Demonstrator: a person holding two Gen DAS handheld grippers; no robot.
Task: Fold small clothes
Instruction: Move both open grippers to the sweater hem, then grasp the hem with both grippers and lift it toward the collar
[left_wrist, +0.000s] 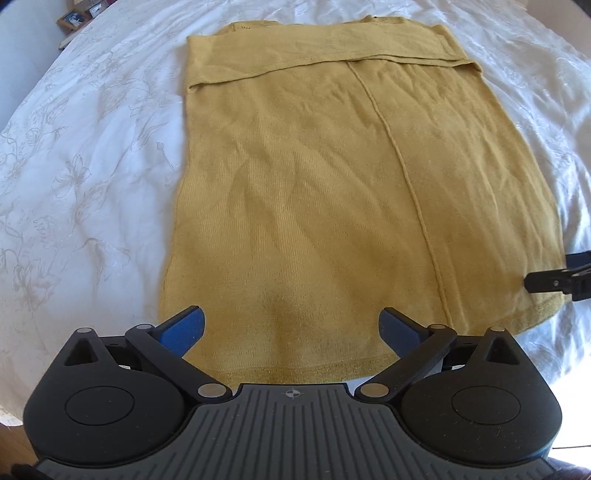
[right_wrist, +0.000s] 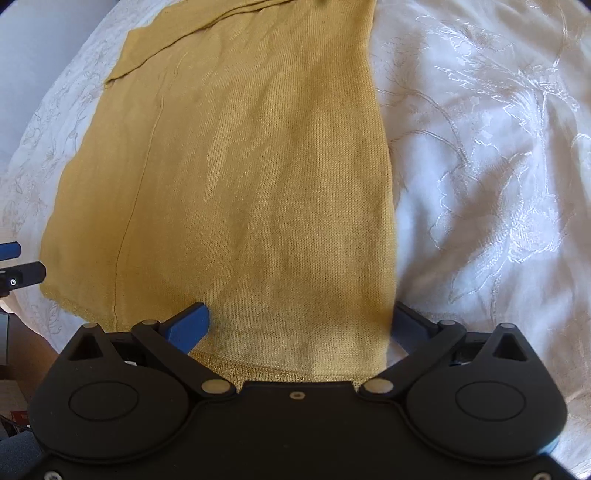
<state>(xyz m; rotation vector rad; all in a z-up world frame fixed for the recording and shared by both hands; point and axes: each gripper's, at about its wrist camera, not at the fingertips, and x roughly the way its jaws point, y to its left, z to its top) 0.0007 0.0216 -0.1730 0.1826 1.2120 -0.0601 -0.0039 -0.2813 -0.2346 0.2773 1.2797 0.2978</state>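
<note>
White bedspread (left_wrist: 92, 166); yellow garment (left_wrist: 314, 184) flat; claws spread.

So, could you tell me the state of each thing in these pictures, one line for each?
Mustard yellow knit garment: lying flat on the bedcover, sides folded in, top band folded across, lightly wrinkled.
White embroidered bedcover: spread under the garment, creased.
Left gripper: open, at the near hem, holding nothing.
Right gripper: open, at the near hem by the garment's right edge, holding nothing.
</note>
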